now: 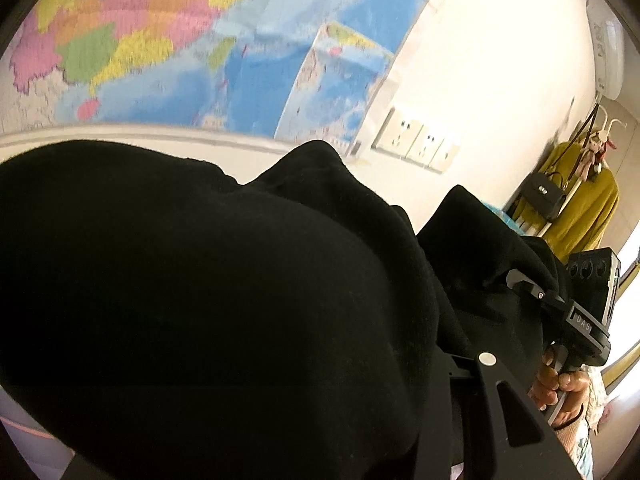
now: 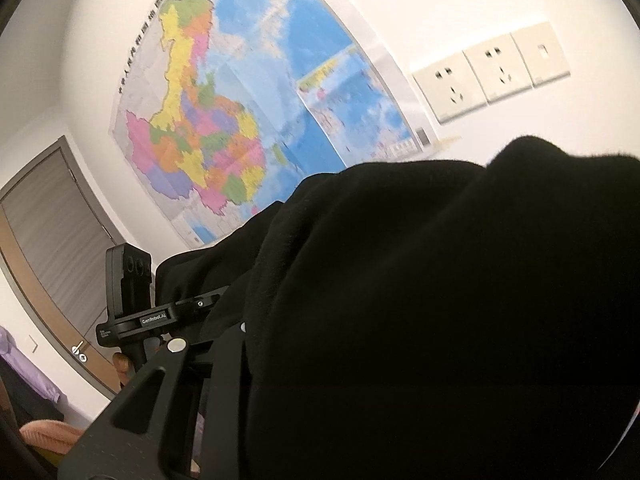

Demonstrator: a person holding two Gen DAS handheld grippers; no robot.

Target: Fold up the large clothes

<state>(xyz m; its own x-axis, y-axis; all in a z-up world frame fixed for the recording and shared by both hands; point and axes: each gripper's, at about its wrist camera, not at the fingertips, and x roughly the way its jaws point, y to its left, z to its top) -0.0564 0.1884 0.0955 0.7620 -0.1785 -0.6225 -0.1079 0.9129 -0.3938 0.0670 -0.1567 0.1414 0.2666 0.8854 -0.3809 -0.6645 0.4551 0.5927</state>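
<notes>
- A black garment (image 1: pixel 208 292) hangs raised before a wall map (image 2: pixel 224 120), apparently lifted to spread for folding.
- The right gripper (image 1: pixel 532 292) pinches its edge.
- The left gripper (image 2: pixel 200 304) appears clamped on cloth too; its fingertips are hidden.

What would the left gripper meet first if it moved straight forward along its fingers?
Most likely the black garment, which drapes over the left gripper and hides its fingers. Beyond the cloth stands the wall with the map, but how far away is unclear.
</notes>
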